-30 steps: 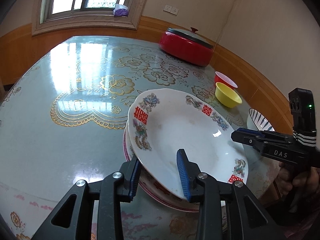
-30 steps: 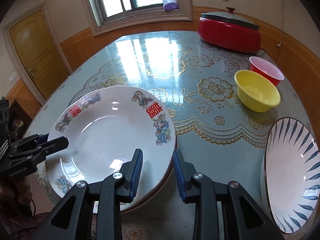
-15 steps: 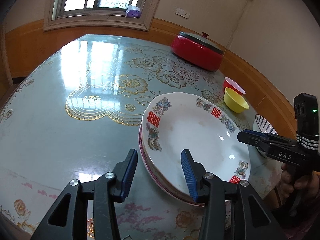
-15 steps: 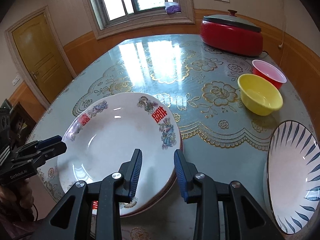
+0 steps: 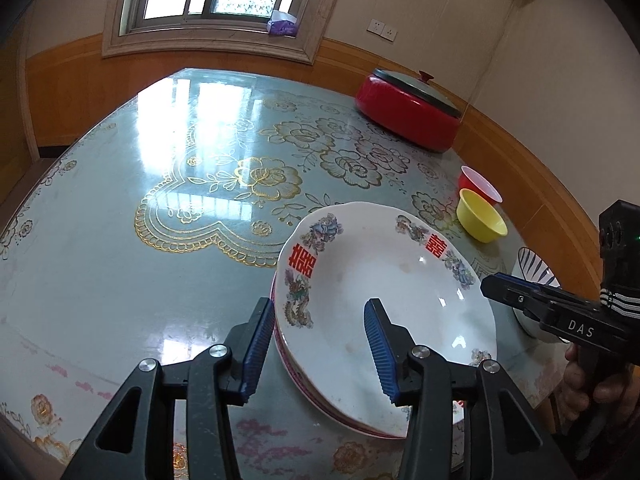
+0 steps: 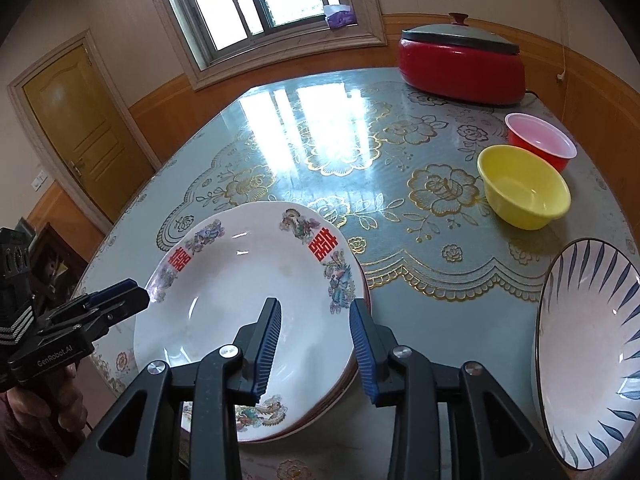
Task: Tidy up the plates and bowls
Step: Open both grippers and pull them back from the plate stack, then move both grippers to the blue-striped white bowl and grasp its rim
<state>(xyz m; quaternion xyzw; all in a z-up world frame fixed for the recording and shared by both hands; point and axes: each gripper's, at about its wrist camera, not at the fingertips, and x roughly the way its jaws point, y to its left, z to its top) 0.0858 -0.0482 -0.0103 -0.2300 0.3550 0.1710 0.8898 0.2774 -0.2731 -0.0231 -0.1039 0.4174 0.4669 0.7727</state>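
Wood-panelled walls and a bright window frame a round desk (image 5: 120,240) under a glossy blue-green floral cover. Stacked plates (image 5: 384,292) lie at the near edge of the desk, a white plate with red characters and flower motifs on top of a pink-rimmed one. Left gripper (image 5: 316,344): fingers apart and holding nothing, the stack's left rim lying between them, one finger outside the rim and the other over the plate's well. Right gripper (image 6: 314,340): fingers likewise apart and empty, straddling the stack's right rim. Beyond the right fingers stand a yellow bowl (image 6: 524,188) and, just behind it, a red bowl (image 6: 540,146); to their right lies a blue-striped plate (image 6: 588,352), close to the desk edge. Far beyond both pairs of fingers sits a red lidded cooker (image 6: 460,64).

Judged risks: the top plate looks slightly off-centre on the one beneath, so a careless nudge from either finger could slide it toward the near edge. Glazed rims are slick; a one-sided pinch may let a plate tip or slip. Closing on both rims at once could lift the stack unevenly. The striped plate could be swept off by the right gripper's body.
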